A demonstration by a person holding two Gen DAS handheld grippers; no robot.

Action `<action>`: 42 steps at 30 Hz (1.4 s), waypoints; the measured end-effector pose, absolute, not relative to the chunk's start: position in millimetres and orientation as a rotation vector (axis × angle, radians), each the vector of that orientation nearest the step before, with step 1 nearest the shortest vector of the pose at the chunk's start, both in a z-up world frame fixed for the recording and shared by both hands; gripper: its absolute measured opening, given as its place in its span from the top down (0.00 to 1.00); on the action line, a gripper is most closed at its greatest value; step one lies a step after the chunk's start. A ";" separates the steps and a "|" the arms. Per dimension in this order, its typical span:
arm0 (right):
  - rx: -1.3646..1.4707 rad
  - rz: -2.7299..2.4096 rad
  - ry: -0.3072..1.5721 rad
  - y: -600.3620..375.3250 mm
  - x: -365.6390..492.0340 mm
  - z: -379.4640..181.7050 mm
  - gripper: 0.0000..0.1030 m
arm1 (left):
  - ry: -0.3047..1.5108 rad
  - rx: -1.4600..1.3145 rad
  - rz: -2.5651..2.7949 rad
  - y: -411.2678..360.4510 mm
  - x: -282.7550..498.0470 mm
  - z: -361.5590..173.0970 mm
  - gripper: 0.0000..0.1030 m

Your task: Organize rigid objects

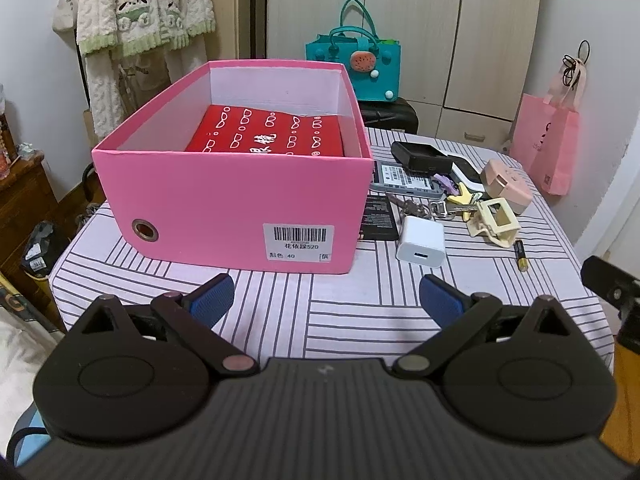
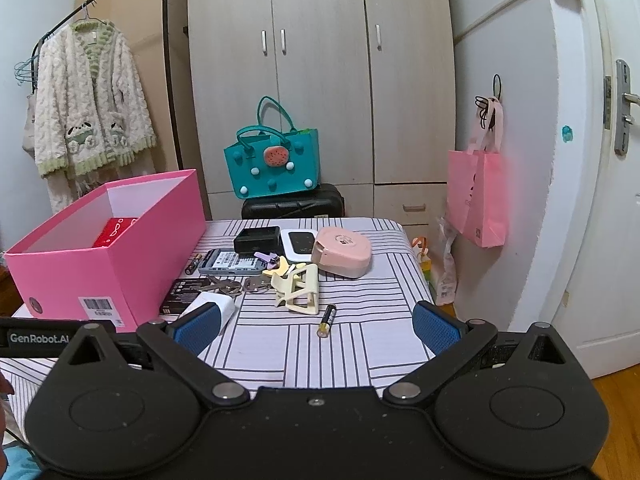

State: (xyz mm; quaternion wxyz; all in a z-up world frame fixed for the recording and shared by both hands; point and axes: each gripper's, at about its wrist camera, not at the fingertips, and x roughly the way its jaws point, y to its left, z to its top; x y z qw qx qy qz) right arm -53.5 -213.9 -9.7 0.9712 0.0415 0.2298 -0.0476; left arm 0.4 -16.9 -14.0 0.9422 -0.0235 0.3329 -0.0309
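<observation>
Spread right fingers point(image 2: 436, 326) flank battery point(image 2: 327, 321), just ahead, untouched.

The pink box point(image 1: 224, 204) bears a barcode label point(image 1: 298, 242) reading "花依躁520" and "40"; the left hand-held gripper point(image 2: 38, 338) reads "GenRobot.AI".

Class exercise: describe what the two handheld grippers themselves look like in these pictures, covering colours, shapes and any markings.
The left gripper and right gripper match: black bodies with round-domed housings, black linkage arms on silver pivot pins, and fingers faced with textured blue pads. A black bar at the right view's left edge reads "GenRobot.AI" in white.
</observation>
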 end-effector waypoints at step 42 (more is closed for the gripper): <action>0.026 0.101 0.335 -206.6 -49.0 1.3 0.00 | 0.659 0.044 -0.143 -32.6 -3.9 14.2 0.03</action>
